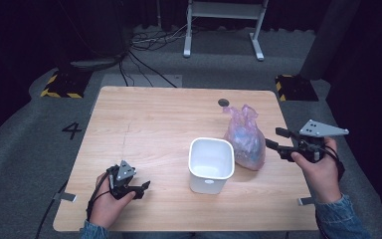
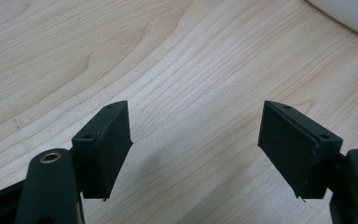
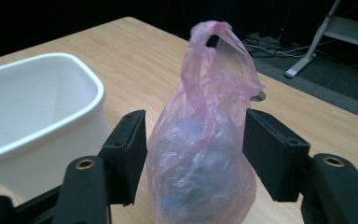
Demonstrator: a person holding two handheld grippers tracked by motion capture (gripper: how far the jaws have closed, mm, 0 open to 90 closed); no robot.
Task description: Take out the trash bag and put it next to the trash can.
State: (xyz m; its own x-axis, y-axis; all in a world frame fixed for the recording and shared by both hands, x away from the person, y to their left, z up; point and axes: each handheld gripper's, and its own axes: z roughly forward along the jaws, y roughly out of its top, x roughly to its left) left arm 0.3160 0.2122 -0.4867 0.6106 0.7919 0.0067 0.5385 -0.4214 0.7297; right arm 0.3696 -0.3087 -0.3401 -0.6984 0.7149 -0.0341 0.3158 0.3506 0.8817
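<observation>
A pink, see-through plastic bag (image 1: pixel 246 142) with its top bunched up stands on the wooden table (image 1: pixel 154 114), right beside a white plastic bin (image 1: pixel 206 185) that is upright and looks empty. My right gripper (image 1: pixel 273 138) is level at the bag's right side, jaws apart. In the right gripper view the bag (image 3: pixel 200 154) sits just ahead, framed by the two pads without either pressing on it, and the bin (image 3: pixel 51 154) is to its left. My left gripper (image 1: pixel 143 189) rests low near the front left of the table, open over bare wood (image 2: pixel 196 140).
A small dark round hole (image 1: pixel 223 102) sits in the tabletop behind the bag. Beyond the table lie floor cables (image 1: pixel 149 40), a white frame's legs (image 1: pixel 224 25) and yellow-and-black marked blocks (image 1: pixel 62 84). A corner of the bin (image 2: pixel 349 14) shows ahead of the left gripper.
</observation>
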